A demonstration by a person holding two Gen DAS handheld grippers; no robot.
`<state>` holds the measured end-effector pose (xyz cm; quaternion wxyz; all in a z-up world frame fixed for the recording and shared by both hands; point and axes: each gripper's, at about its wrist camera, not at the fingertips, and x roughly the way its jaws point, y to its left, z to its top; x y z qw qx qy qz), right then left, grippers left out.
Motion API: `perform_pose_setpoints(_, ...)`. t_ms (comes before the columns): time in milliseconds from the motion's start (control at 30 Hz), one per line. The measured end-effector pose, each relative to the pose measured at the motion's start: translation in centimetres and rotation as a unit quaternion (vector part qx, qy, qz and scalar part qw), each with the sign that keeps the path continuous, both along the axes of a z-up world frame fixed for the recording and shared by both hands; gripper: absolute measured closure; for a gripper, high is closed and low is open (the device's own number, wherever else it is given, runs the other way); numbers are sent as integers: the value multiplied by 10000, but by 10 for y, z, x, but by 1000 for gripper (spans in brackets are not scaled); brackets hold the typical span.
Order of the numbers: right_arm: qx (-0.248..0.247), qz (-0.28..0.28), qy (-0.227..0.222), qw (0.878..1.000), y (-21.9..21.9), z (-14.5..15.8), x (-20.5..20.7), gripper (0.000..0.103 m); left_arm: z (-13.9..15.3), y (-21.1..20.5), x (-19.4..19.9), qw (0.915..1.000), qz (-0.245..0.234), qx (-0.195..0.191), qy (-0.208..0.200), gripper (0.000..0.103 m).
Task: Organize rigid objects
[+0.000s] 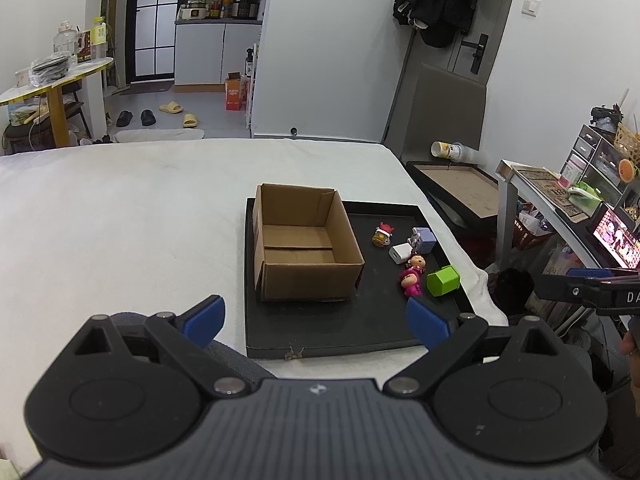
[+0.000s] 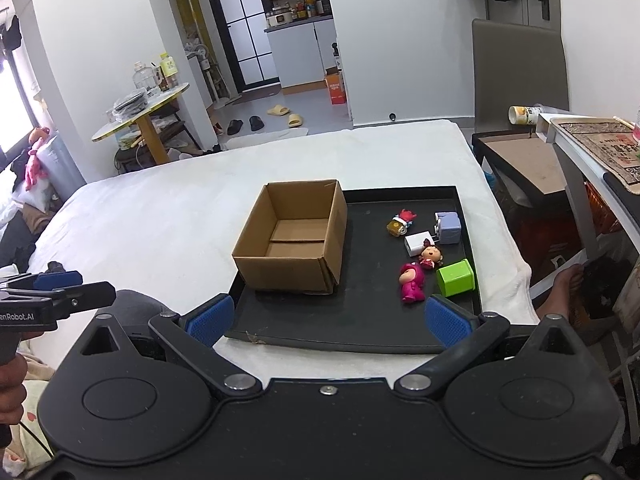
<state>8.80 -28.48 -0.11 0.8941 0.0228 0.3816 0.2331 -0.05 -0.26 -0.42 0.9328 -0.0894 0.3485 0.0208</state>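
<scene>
- Cardboard box (image 2: 294, 236) sits open-topped on the tray's (image 2: 360, 332) left half.
- Pink doll (image 2: 412, 282) lies right of the box, head toward it.
- Left gripper (image 1: 316, 322) and right gripper (image 2: 326, 320) both gape wide, empty.
- "enRobot.AI" is printed on the left gripper's body.

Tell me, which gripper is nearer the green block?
Right, by a small margin. The right gripper hangs open at the tray's near edge, the green block just beyond its right finger. The left gripper, also open, sits further left, nearer the cardboard box.

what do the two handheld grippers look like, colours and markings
Both the left gripper and the right gripper are matte black with round pivot housings, silver rivets and textured blue finger pads. White lettering reading "enRobot.AI" shows on the left gripper's side.
</scene>
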Motion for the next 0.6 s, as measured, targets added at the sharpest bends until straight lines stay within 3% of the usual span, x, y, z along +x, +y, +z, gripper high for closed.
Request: perform_pose_setpoints(600, -3, -109, -76, 9999, -2, 0, -1, 0, 6, -3, 4, 9999, -34, -26, -140, 6)
